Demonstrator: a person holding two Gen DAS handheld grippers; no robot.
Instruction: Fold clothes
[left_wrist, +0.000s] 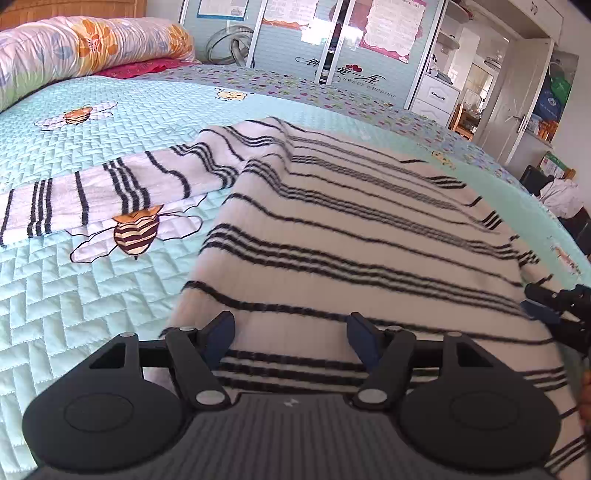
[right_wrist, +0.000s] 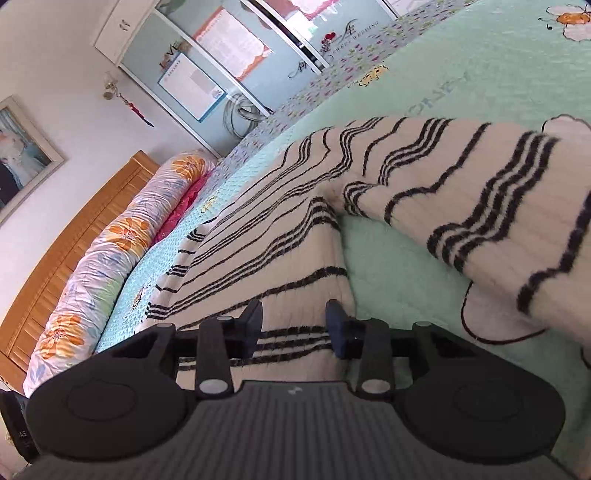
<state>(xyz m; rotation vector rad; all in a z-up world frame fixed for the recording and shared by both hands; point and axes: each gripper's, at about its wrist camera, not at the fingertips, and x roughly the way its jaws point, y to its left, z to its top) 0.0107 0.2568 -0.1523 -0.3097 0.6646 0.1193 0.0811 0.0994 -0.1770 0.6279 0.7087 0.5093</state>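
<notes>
Left gripper (left_wrist: 291, 334) is seen w/ jaws apart, hem of the striped sweater (left_wrist: 351, 229) lying between them, pads not pressed on it afaict. Right gripper (right_wrist: 293, 325) is also held apart over the same hem, nearer the side edge; nothing clamped. From both grippers the sweater body is stretched straight ahead across the bed (left_wrist: 92, 295), long axis running away from them. One sleeve (left_wrist: 110, 192) is laid out sideways to the left, the other sleeve (right_wrist: 480, 206) angled off on the right, closer to the right gripper. Prob the hem gets grabbed next. No containers in sight.
</notes>
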